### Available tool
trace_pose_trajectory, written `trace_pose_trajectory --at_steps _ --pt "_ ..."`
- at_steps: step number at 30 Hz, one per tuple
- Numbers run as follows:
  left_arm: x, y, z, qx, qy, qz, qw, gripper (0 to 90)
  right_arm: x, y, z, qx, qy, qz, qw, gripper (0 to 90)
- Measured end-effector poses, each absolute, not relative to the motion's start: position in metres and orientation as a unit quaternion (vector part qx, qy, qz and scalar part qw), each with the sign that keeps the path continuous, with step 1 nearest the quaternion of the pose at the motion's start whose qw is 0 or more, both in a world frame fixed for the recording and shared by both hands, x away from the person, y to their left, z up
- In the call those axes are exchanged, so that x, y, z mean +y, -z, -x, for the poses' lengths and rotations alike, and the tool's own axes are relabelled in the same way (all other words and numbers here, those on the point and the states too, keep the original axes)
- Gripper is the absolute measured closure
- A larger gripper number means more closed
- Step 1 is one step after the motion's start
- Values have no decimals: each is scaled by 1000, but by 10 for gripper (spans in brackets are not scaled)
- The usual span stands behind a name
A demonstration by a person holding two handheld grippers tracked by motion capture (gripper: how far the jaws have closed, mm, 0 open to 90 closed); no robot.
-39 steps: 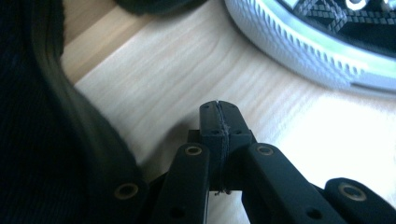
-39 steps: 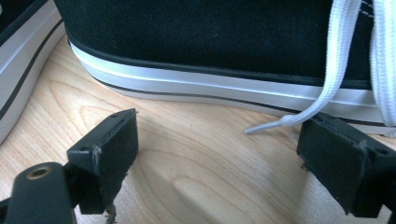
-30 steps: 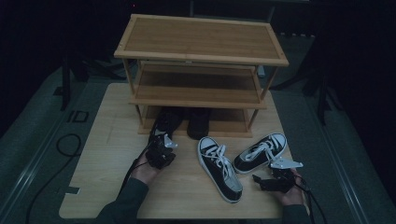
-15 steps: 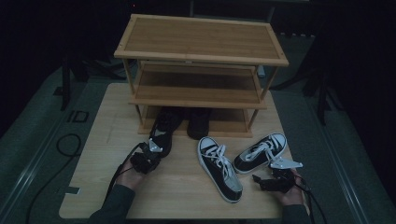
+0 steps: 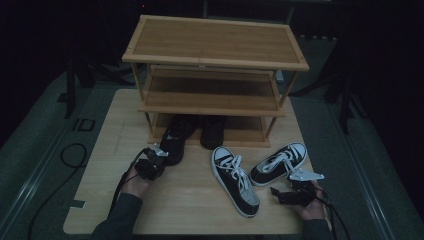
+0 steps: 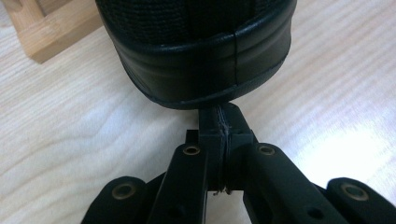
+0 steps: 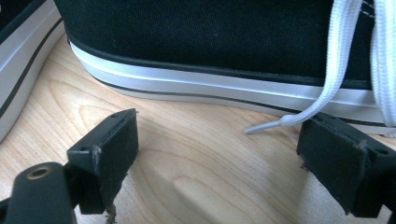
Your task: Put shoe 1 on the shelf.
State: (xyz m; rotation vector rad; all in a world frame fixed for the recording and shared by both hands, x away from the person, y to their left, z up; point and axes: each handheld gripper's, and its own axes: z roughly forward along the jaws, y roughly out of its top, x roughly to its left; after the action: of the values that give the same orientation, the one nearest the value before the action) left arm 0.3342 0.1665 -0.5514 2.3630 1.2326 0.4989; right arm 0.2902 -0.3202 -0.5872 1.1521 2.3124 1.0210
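Note:
Two all-black shoes stand under the bottom shelf of a wooden rack. The left one pokes out in front. My left gripper is shut and empty, its tips right at that shoe's rounded end; in the left gripper view the closed jaws of the left gripper reach the sole's edge. Two black-and-white sneakers lie on the table in front of the rack. My right gripper sits open beside them. In the right gripper view the right gripper faces a sneaker's side, a lace end between its pads.
The rack has three shelves, the top and middle ones bare. Its front leg stands close to the left of the black shoe. The wooden table ends close behind both hands. A cable loops on the floor at left.
My left gripper has drawn to the left and back toward the person, staying shut. The right hand and the sneakers have kept still.

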Motion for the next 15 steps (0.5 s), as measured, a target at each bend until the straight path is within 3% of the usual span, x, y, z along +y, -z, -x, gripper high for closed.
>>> trace_pose_trajectory --at_steps 15 --pt "150 541 -365 440 -180 -851 221 897 -320 587 -290 818 -362 -408 180 123"
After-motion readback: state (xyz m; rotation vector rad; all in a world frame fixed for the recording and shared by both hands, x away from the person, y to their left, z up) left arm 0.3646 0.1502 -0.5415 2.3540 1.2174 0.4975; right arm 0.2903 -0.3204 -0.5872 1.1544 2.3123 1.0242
